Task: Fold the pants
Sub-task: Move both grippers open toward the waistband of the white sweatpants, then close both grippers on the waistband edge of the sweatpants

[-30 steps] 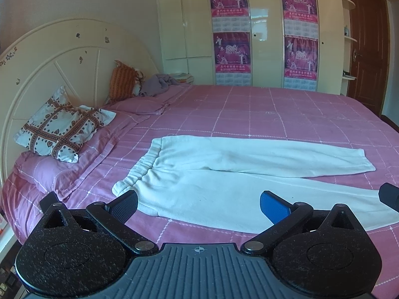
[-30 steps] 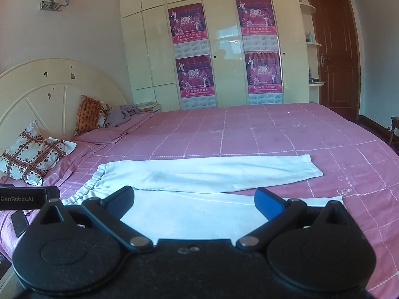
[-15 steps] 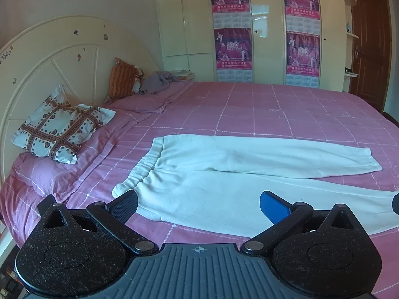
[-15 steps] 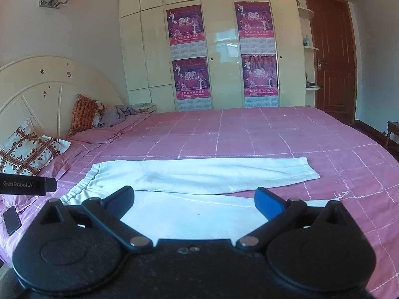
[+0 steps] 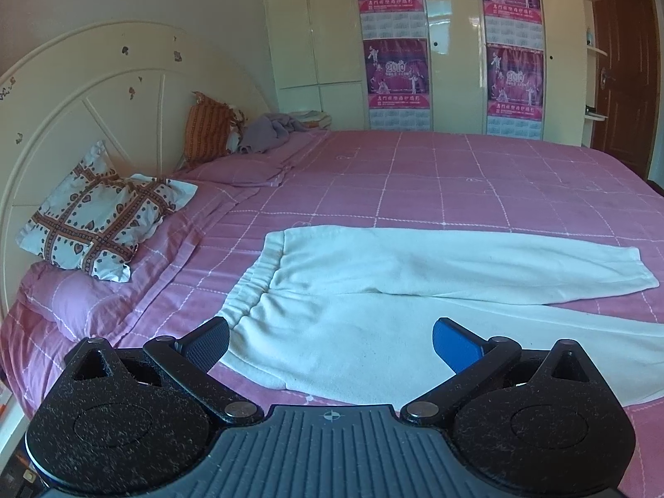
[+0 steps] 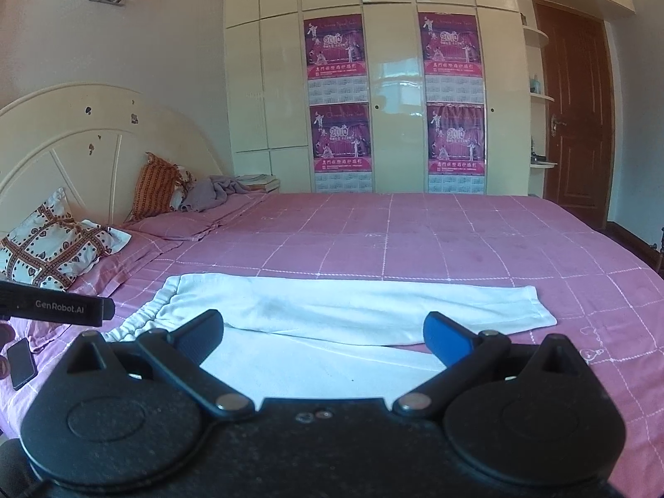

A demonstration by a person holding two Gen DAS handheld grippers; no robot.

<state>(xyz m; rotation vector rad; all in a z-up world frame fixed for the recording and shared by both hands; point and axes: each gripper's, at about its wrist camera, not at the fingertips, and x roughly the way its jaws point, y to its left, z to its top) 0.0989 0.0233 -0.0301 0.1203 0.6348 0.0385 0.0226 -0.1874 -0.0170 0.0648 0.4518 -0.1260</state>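
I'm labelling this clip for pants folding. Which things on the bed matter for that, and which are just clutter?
For the job:
white pants, spread flat
left gripper, open
right gripper, open

Lying about:
heart-patterned pillow
orange striped cushion
crumpled grey cloth
phone at the bed's edge

1. Left tongs (image 5: 330, 342): speckled black plastic body, ribbed grey centre plate, silver pivot screws, one black and one blue finger pad.
2. Right tongs (image 6: 323, 332): identical black housing, same pad colours.

White pants (image 5: 373, 290) lie flat on the pink bed (image 5: 456, 182); the left tool (image 5: 330, 340) hovers near, fingers spread.
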